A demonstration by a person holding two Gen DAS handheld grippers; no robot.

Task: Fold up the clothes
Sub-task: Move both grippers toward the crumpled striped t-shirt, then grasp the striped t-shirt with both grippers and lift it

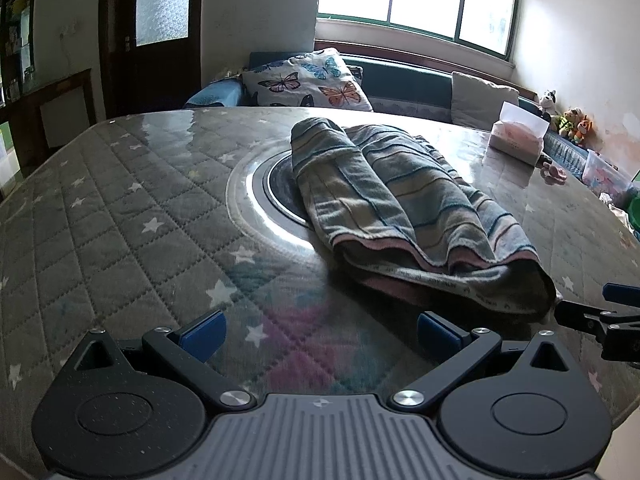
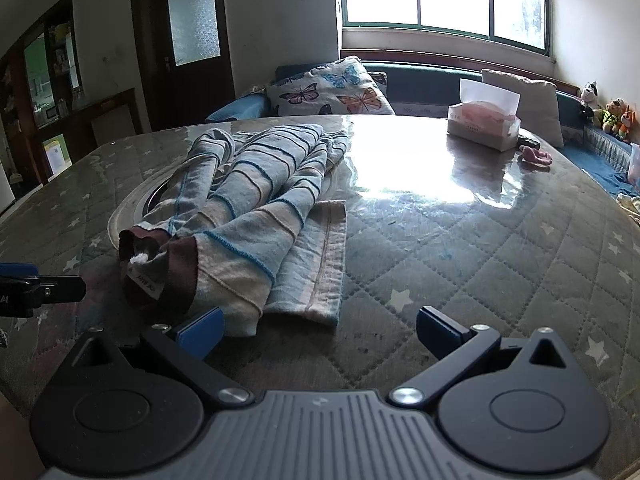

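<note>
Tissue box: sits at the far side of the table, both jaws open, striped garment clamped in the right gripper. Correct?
Not quite. The right gripper holds nothing: in the right wrist view its jaws stand open beside the striped garment. The tissue box is at the far side, and the left gripper is open.

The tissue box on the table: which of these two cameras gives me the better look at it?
The right wrist view. There the tissue box stands whole and unobstructed on the table, with a white tissue sticking up from its top. The left wrist view also shows the box, but farther toward the edge and at a slant.
</note>
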